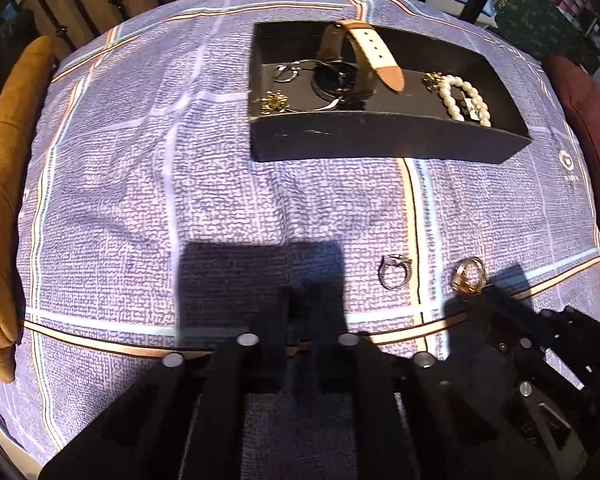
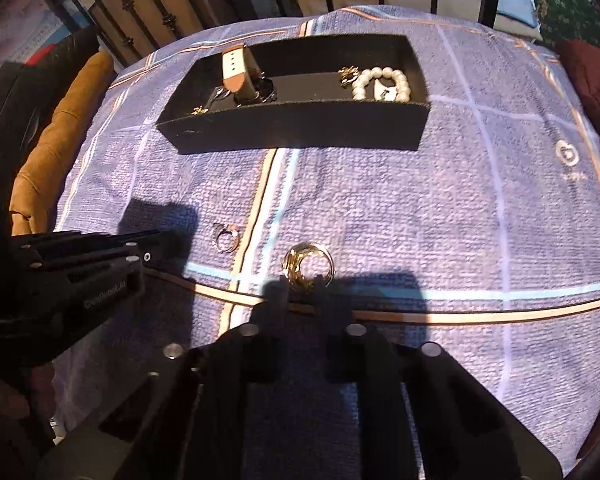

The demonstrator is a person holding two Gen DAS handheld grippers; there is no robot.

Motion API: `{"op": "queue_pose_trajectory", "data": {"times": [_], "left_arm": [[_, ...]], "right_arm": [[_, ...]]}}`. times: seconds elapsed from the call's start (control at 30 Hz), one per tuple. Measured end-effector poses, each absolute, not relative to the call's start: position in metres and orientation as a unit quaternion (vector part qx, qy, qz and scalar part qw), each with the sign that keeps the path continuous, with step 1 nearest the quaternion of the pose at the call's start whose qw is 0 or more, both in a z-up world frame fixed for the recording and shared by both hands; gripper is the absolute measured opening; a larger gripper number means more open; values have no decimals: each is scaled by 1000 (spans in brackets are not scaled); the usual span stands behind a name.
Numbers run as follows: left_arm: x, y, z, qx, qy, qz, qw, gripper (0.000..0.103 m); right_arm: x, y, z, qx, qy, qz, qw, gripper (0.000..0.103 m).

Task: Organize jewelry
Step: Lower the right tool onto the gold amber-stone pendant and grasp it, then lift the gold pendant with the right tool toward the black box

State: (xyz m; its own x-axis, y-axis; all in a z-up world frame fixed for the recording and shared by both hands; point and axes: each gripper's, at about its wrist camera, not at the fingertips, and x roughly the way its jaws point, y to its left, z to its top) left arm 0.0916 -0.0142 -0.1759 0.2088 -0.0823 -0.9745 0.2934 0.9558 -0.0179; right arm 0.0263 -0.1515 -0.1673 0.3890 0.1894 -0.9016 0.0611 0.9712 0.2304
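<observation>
Black tray (image 1: 380,140) already holding watch (image 1: 364,60), pearl bracelet (image 1: 466,98), brooches and a ring. Left on the blue plaid cloth (image 1: 220,200): silver ring (image 2: 225,237), gold ring (image 2: 308,266). Right hand-held gripper (image 2: 302,294) narrowly spread at the gold ring, grip uncertain; left hand-held gripper (image 1: 302,312) narrowly parted, empty. Iron railings, cushions around.

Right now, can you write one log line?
right gripper: shut on gold ring | left gripper: open | silver ring: on cloth | tray: behind
</observation>
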Motion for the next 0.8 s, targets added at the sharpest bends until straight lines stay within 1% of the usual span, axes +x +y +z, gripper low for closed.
{"op": "queue_pose_trajectory", "data": {"times": [0.17,0.3,0.33,0.4,0.47,0.5,0.53,0.57,0.6,0.63,0.67,0.73,0.8], "left_arm": [[100,-8,-173,58,625,-134,767,4],[101,-9,-171,63,627,-134,765,4],[97,7,-166,65,626,-135,765,4],[96,6,-165,68,626,-136,765,5],[96,4,-167,68,627,-138,764,8],[96,4,-168,69,629,-143,761,19],[93,0,-168,70,628,-147,761,35],[92,-2,-167,77,626,-142,763,48],[90,-6,-167,93,625,-128,764,72],[89,-7,-167,113,619,-111,769,77],[89,-9,-167,121,614,-106,773,77],[90,-5,-169,102,620,-111,770,75],[92,2,-171,82,628,-108,767,74]], "right_arm": [[24,-149,-162,123,542,50,830,1],[29,-142,-159,98,540,44,835,1],[30,-141,-159,88,542,35,835,2],[31,-141,-161,86,545,36,833,2],[33,-142,-165,95,550,41,829,2],[34,-142,-165,94,550,42,829,2],[34,-141,-165,86,550,40,829,5],[35,-139,-164,78,550,36,831,13],[36,-138,-163,70,549,32,832,19],[36,-136,-162,65,547,29,834,25],[36,-136,-160,65,543,30,836,32],[35,-139,-159,75,540,33,837,39],[36,-141,-160,93,540,38,836,40]]}}
